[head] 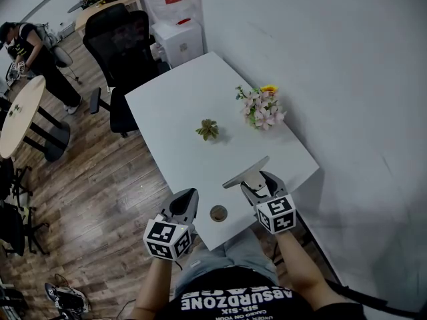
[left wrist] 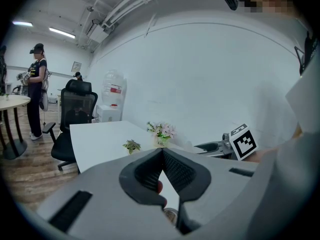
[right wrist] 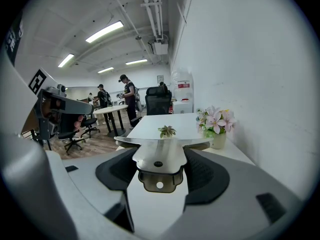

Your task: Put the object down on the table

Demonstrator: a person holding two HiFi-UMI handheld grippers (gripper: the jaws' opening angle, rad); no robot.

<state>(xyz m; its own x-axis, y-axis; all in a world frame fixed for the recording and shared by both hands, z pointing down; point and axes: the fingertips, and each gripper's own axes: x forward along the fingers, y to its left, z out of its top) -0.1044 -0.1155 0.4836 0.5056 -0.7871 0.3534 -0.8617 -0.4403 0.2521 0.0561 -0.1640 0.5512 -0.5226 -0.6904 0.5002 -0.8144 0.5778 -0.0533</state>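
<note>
– What's in the head view?
– The right tool (head: 257,183) grips a flat metal piece (head: 245,172), low middle, over the white worktop (head: 179,112)
– Left gripper view?
– The left tool (left wrist: 161,154) is pressed together, holding nothing
– Right gripper view?
– The metal piece (right wrist: 159,156) sits clamped, centre frame

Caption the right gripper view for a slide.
Right gripper shut on a flat metal tool over the white table, flowers ahead.
</note>
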